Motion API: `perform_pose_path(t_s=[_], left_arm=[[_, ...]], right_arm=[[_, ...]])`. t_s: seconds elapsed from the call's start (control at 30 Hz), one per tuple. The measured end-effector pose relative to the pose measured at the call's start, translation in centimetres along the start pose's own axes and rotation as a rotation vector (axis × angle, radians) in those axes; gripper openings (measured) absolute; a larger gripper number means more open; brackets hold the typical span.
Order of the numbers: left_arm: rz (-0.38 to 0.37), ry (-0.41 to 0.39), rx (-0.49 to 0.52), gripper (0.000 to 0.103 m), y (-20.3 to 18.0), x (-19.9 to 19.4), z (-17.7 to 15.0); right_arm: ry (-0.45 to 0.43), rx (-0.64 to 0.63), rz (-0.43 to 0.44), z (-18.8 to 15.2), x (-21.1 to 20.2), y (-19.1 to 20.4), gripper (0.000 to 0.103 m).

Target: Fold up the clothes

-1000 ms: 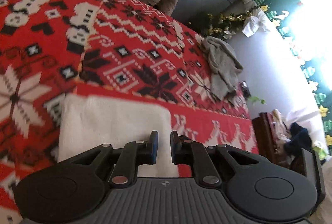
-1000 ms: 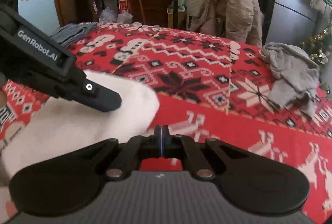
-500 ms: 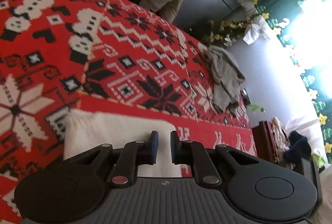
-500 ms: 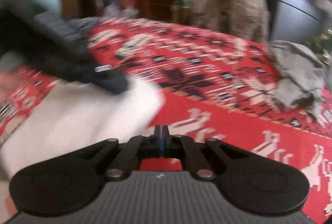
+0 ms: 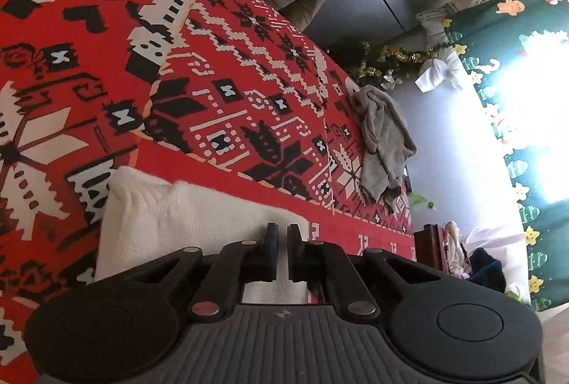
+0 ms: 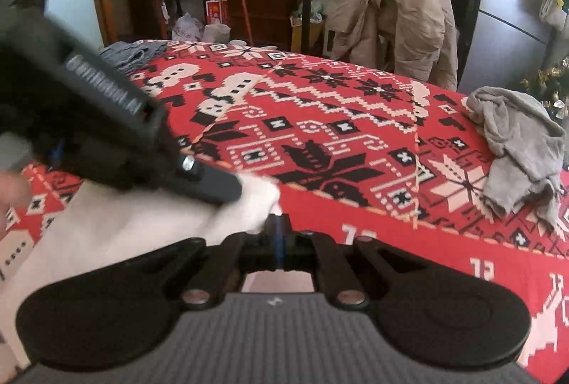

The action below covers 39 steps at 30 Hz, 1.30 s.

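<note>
Lettering on left gripper (image 6: 227,188) too blurred to read.

Daylight is blown out at the window (image 5: 526,121) in the left wrist view; fisheye bending is seen at edges, and the left gripper (image 6: 227,192) is motion-blurred.

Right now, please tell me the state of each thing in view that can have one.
White cloth: folded, flat on the red blanket.
Grey garment: crumpled, unfolded, at the blanket's far edge.
Beige jacket: draped over a chair.
Left claw: shut, over the white cloth.
Right claw: shut, at the cloth's corner.
</note>
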State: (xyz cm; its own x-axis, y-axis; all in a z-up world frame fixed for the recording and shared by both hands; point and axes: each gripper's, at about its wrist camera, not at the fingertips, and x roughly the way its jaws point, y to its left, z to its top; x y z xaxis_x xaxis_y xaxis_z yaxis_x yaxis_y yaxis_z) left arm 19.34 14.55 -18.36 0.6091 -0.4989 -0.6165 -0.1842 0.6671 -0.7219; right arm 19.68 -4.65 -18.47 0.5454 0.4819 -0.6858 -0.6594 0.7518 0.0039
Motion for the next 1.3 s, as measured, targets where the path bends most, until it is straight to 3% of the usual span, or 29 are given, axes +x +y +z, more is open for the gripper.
perform_pose_path(t_s=[0.23, 0.53, 0.8, 1.0, 1.17, 1.3], left_arm=[[-0.021, 0.012, 0.002, 0.005, -0.4, -0.3, -0.4], [-0.02, 0.047, 0.026, 0.005, -1.1, -0.6, -2.0], [-0.033, 0.1, 0.044, 0.005, -1.5, -0.8, -5.0], [0.006, 0.045, 0.096, 0.005, -2.7, -2.4, -5.2], [0.05, 0.041, 0.126, 0.005, -2.9, -2.1, -5.6], [0.031, 0.059, 0.109, 0.006, -2.5, -2.4, -7.3]], right_arm=[[0.015, -0.027, 0.029, -2.3, -2.3, 0.5, 0.0], [-0.026, -0.012, -0.007, -0.4, -0.6, 0.0, 0.001], [0.026, -0.047, 0.061, -4.9, -5.0, 2.5, 0.001], [-0.003, 0.017, -0.017, -4.2, -4.5, 1.1, 0.002], [-0.017, 0.007, 0.009, -2.9, -2.9, 1.2, 0.0], [-0.022, -0.019, 0.026, -4.2, -5.0, 3.0, 0.002]])
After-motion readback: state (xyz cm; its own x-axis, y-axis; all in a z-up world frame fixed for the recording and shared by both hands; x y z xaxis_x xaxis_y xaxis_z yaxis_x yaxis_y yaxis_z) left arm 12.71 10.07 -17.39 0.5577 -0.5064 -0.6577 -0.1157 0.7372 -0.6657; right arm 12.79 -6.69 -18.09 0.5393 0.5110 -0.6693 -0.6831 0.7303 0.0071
